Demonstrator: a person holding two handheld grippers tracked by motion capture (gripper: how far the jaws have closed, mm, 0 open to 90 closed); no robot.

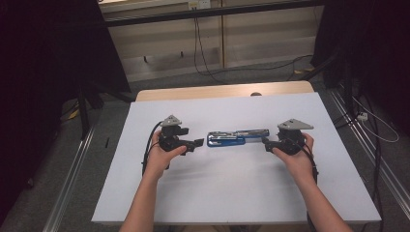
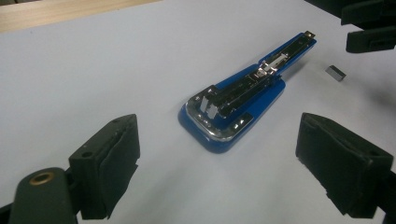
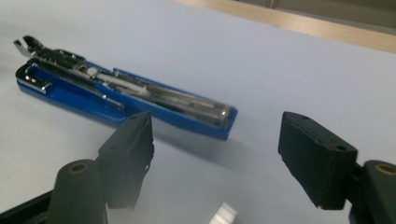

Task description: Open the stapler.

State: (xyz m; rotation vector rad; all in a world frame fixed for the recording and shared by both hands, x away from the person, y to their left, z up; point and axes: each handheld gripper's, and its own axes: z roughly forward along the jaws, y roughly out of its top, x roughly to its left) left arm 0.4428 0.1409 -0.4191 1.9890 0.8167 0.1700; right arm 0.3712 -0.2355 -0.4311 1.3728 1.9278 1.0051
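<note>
blue stapler (image 1: 237,137) lying open, long axis spanning table left-right

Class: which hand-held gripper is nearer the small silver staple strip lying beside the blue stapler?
Right. The right hand-held gripper hovers just before the small silver staple strip; the left hand-held gripper sits beyond the blue stapler.

A white rectangular sheet (image 1: 232,193) covers most of the light wooden tabletop (image 1: 193,92), leaving a bare strip along the far edge. Beyond that edge, black cables (image 1: 200,53) trail over grey carpet (image 1: 270,72) before a pale wall panel (image 1: 164,43).
</note>
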